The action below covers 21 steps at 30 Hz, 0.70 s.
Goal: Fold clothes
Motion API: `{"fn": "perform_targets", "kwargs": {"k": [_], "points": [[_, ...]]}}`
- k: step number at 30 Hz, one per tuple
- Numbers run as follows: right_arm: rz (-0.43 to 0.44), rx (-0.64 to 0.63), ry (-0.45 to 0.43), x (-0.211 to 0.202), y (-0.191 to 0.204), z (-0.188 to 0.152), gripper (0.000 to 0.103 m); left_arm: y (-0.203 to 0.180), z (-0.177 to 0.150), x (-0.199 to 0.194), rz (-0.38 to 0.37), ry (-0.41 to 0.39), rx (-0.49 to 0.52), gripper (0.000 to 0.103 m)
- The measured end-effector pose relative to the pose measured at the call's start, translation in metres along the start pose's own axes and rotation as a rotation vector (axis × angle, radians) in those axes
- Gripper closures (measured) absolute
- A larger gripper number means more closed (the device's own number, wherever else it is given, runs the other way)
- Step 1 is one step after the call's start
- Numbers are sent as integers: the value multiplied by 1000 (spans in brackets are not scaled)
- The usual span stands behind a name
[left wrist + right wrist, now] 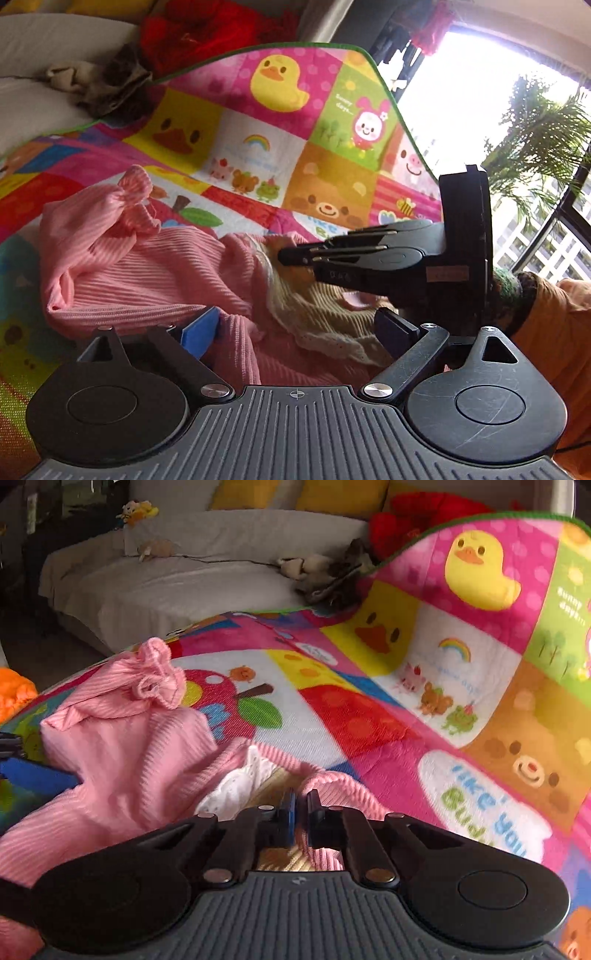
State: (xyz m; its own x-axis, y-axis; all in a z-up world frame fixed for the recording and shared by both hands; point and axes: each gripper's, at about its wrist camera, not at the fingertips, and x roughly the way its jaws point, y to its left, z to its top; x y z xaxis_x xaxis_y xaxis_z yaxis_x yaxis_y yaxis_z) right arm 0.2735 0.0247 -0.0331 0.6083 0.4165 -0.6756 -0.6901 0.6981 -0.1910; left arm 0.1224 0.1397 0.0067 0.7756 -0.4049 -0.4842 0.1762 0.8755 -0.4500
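A pink ribbed garment (pixel 147 269) with a cream lace collar (pixel 317 332) lies crumpled on a colourful cartoon play mat (pixel 258 147). My left gripper (pixel 299 328) is open, its fingers either side of the pink cloth near the collar. My right gripper (pixel 291 256) reaches in from the right, shut on the collar area. In the right wrist view my right gripper (pixel 299 805) is shut on the pink garment (pixel 140 753) at its neckline, next to the lace collar (pixel 240 782). A gathered sleeve cuff (pixel 157 675) sticks up at the far left.
The mat's far edge (pixel 480 524) curls up against a white sofa (pixel 184 579) with yellow cushions, a red blanket (pixel 413 513) and small soft toys. An orange cloth (pixel 554 332) lies at the right. A bright window with a plant (pixel 535 129) is beyond.
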Motion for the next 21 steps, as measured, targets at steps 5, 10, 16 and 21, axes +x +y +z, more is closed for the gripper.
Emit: {"fn": "perform_targets", "kwargs": {"k": [5,10,16,21], "points": [[-65,-5,-6,22,-14,5,97,4,-3,8,36,47,-6,9],[-64,87,-75,-25,-42,-6,61,9,-4,14,61,74,-19,8],[-207,48,-18,-81,-78,-56,51,9,-4,16,51,65,-17,6],[-388,-110,111,-67,-85,-99,49,8,-6,17,49,53,-5,5]]}}
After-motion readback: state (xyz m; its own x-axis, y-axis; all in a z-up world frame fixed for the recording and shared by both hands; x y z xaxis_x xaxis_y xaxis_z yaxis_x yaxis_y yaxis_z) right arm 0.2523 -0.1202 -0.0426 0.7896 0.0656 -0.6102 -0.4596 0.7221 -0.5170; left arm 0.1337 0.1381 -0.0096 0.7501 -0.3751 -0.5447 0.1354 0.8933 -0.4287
